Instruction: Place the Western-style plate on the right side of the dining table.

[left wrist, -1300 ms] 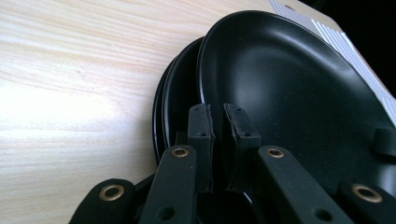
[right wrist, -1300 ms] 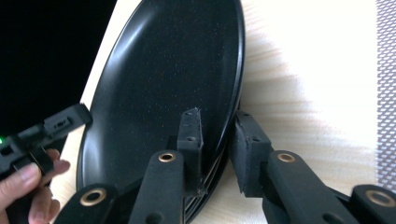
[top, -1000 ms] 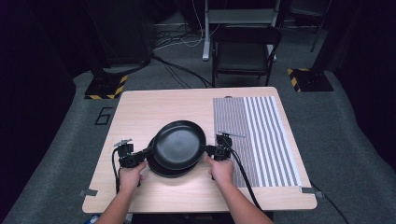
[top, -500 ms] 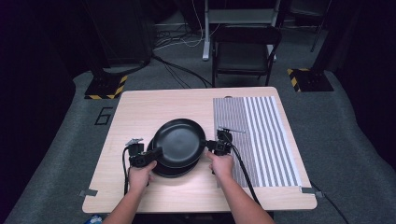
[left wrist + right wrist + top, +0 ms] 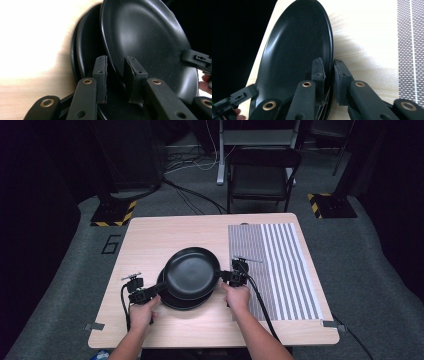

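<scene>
two hand-held grippers: right (image 5: 328, 75) pinching top plate (image 5: 192, 272) rim, left (image 5: 116, 72) just loosened, rim between.

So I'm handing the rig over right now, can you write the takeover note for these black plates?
Right gripper: shut on the rim of the top plate, holding its right edge raised.
Left gripper: jaws have just been opening; the top plate's rim sits between them, pads off it.
Things: top plate sits offset on the lower plates, mid-table, left of the striped mat.
Done: top plate lifted off-centre from the stack.
Left: probably carry it clear with the right gripper and set it down.
</scene>
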Demonstrator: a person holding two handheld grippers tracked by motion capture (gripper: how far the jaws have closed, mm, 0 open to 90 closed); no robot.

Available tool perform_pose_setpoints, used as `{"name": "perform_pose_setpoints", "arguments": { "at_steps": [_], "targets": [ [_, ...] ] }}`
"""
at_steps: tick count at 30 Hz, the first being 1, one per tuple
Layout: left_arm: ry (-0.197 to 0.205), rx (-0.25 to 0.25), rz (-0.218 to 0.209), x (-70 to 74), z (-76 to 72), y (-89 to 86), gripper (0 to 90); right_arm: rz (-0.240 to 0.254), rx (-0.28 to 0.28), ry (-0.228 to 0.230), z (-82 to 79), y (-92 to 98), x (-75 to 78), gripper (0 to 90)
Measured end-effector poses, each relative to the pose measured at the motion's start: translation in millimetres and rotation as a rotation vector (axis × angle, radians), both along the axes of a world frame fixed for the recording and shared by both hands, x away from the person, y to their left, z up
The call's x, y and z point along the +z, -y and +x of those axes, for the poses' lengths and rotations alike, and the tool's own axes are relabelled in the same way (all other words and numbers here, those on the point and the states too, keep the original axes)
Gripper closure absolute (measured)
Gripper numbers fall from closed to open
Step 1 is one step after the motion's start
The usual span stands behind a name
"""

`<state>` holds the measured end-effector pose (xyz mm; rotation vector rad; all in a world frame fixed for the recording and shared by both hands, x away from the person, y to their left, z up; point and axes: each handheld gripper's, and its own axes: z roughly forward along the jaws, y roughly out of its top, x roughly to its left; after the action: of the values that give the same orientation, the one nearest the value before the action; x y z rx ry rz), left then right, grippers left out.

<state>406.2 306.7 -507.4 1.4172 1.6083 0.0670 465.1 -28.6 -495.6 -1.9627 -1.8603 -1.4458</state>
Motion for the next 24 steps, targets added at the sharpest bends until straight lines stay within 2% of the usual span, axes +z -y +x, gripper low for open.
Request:
{"name": "perform_pose_setpoints", "arguments": {
  "at_steps": [7,9,14,15,17,18,19,20,22,24],
  "targets": [
    [0.006,0.030,0.001,-4.6,-3.3,9.6,70.3,-0.001,0.001,0.005,-1.3,0.7,-0.3,80.4],
    [0.008,0.055,-0.018,-6.0,-4.4,11.7,70.2,0.002,-0.005,0.005,-2.5,0.5,-0.5,80.4],
    [0.020,0.081,-0.004,-6.7,-6.7,14.2,71.1,0.003,-0.008,0.011,-4.2,0.2,-1.6,80.0],
    [0.024,0.083,0.001,-6.7,-7.1,14.7,71.3,0.006,-0.006,0.004,-5.2,-0.1,-1.1,79.1],
    [0.027,0.083,0.004,-6.8,-7.1,14.8,71.3,-0.005,-0.009,0.019,-9.6,0.1,-1.2,76.0],
    [0.026,0.082,0.001,-6.9,-6.8,14.4,71.3,-0.008,-0.017,0.028,-13.9,0.4,-0.8,71.7],
    [0.026,0.082,0.001,-6.9,-6.8,14.4,71.3,-0.008,-0.017,0.028,-13.9,0.4,-0.8,71.7],
    [0.028,0.083,0.001,-7.0,-6.8,14.5,71.3,-0.011,-0.018,0.039,-18.1,1.2,-1.5,67.5],
    [0.025,0.085,-0.001,-6.8,-6.8,14.6,71.4,0.017,-0.014,0.000,-26.6,1.3,-5.5,67.9],
    [0.024,0.086,-0.001,-6.7,-6.8,14.6,71.5,0.041,-0.004,-0.009,-27.8,-1.1,-7.6,73.3]
  ]
}}
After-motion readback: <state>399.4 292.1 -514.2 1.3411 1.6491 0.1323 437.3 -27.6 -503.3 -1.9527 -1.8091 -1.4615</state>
